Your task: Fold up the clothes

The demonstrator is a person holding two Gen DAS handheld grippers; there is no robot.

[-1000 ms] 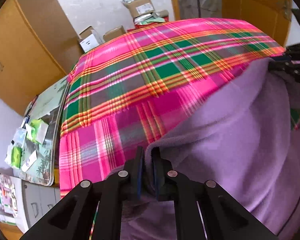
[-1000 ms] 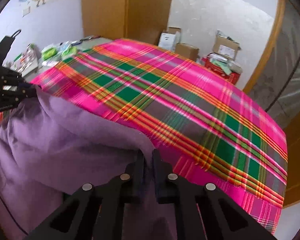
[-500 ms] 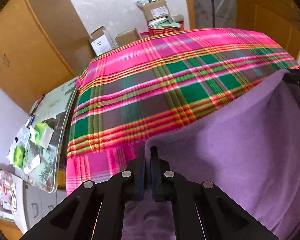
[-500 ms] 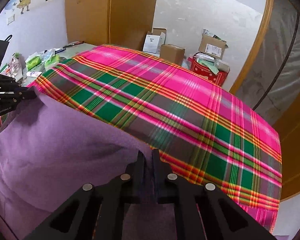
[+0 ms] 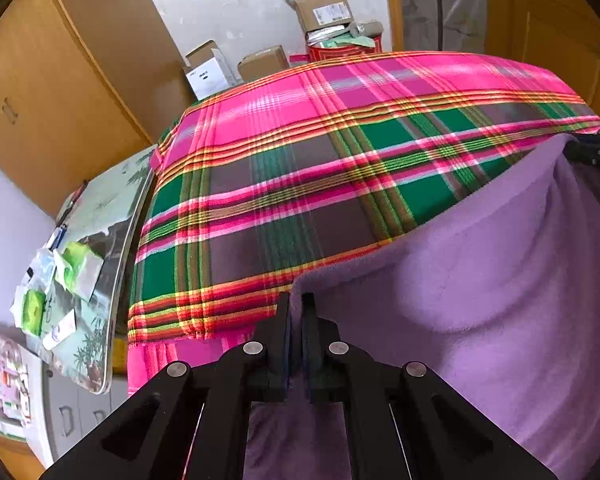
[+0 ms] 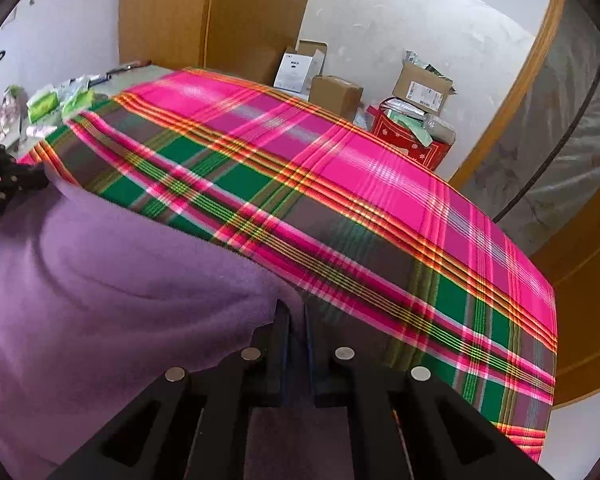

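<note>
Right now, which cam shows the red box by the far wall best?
Right wrist view. The red box shows its front face with a white pattern and the packets piled on top. In the left wrist view the red box is mostly hidden behind the plaid blanket; only its top strip shows.

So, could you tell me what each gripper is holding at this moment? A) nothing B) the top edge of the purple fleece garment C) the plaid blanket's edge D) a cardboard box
B: the left gripper and the right gripper are each shut on the edge of the purple fleece garment, which is stretched between them above the plaid blanket.
</note>
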